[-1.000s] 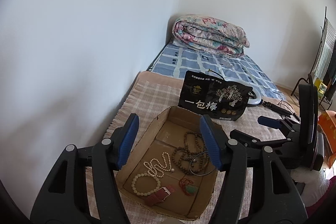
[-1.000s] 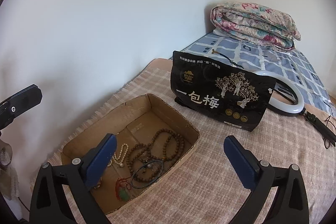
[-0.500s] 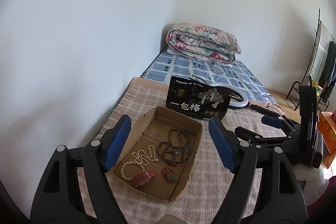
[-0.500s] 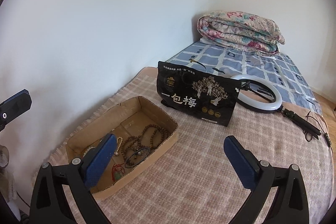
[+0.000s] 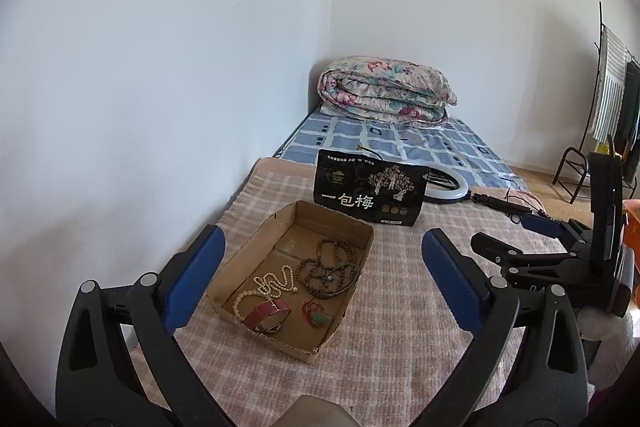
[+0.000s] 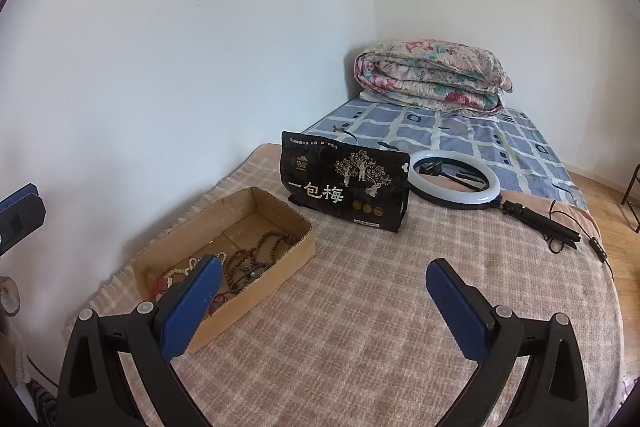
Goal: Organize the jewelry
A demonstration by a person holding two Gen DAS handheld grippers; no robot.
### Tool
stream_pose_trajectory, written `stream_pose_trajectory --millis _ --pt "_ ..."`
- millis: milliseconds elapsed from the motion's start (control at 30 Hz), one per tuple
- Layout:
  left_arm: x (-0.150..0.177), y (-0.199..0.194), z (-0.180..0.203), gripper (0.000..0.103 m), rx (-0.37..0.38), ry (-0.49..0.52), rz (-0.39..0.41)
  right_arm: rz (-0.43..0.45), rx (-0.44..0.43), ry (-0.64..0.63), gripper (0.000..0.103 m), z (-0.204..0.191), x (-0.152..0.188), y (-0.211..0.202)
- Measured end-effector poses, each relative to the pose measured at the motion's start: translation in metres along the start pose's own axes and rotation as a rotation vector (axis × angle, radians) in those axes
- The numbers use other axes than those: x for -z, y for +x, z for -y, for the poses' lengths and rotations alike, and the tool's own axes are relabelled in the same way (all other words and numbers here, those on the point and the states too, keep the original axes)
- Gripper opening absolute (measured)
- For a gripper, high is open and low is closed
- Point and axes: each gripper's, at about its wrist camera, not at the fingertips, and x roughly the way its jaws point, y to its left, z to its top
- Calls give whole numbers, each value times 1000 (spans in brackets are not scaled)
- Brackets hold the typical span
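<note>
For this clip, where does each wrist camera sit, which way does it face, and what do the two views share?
Left wrist: sits on the left gripper, angled down over the cardboard box of jewelry; its own open blue-padded fingers show, jaws having just been opening, nothing between them, with the right gripper at the right edge.
Right wrist: sits on the right gripper, facing the checked blanket; its open fingers show, empty.
Shared: box, black bag, ring light, folded quilt.
</note>
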Motion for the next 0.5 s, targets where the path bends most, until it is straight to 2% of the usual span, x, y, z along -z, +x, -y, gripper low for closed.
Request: stream_pose_trajectory --millis 500 --pt "22 -6 24 103 -26 69 -16 29 59 -30 103 4 30 -24"
